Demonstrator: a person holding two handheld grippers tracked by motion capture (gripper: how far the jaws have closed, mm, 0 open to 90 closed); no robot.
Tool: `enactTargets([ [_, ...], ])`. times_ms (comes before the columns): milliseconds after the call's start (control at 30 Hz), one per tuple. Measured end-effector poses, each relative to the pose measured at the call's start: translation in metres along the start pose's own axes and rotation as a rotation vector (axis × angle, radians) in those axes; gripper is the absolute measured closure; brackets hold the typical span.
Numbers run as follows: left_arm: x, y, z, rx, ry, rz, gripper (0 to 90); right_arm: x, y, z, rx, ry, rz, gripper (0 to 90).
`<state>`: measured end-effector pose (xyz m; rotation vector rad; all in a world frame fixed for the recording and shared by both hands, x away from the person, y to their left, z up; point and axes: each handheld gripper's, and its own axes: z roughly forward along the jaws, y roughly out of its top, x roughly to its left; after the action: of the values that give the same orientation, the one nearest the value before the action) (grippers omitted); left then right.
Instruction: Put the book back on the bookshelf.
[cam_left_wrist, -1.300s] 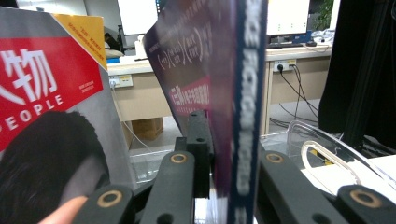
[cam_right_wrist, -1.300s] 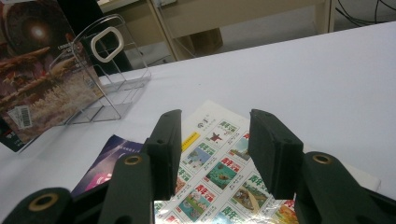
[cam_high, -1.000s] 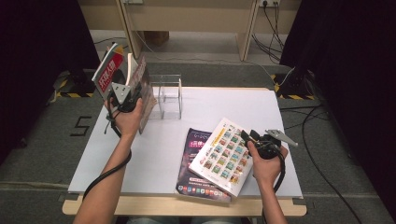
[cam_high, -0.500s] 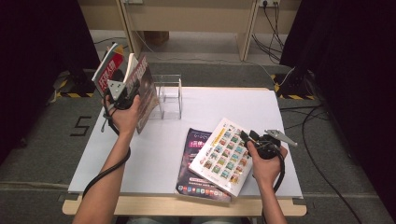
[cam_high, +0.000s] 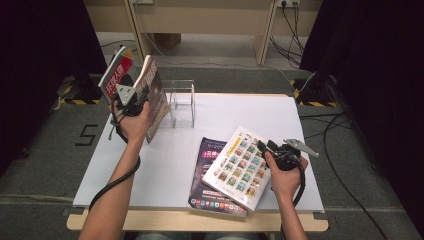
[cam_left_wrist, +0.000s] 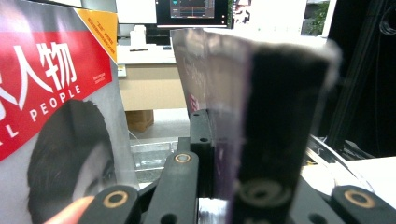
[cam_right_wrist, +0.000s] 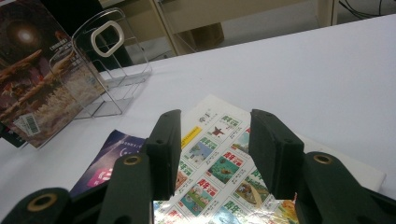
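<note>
My left gripper is raised at the table's far left, left of the rack. Its jaws have just been closing and are now shut on the edge of an upright brown-covered magazine. In the left gripper view the jaws clamp that magazine's glossy pages. A red-covered magazine stands just left of the jaws, outside them; what holds it I cannot tell. My right gripper hovers open over a white magazine with a grid of small pictures, which lies on a purple magazine.
A clear acrylic rack stands at the table's far middle, right of the brown magazine. The white table has bare surface on its left half and far right. Cables trail from both grippers over the front edge.
The left hand has shifted slightly with the brown magazine, which now stands a little more upright beside the red one. The right hand and the flat magazines have not moved.
</note>
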<state>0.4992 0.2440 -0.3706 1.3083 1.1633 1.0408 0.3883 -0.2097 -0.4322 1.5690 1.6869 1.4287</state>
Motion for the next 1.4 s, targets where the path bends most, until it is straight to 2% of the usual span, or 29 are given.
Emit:
enactTargets([
  [267,0.003,0.001,0.002,-0.008,0.004,-0.030,83.4,0.000,0.000,0.000,0.000,-0.001,-0.002,54.8],
  [533,0.003,0.008,0.010,-0.013,0.015,-0.025,83.5,-0.001,0.000,0.001,0.000,-0.001,-0.004,54.8],
  [867,-0.001,0.022,0.018,-0.072,0.026,-0.015,83.4,-0.002,0.000,0.001,0.000,0.001,0.000,54.9],
  [1067,-0.002,0.010,0.024,-0.068,0.060,-0.012,83.3,-0.002,0.000,0.001,-0.001,0.003,-0.002,54.9],
  [1400,0.001,-0.001,0.027,-0.063,0.081,-0.021,83.3,-0.002,-0.001,0.002,0.002,0.002,-0.007,54.9],
])
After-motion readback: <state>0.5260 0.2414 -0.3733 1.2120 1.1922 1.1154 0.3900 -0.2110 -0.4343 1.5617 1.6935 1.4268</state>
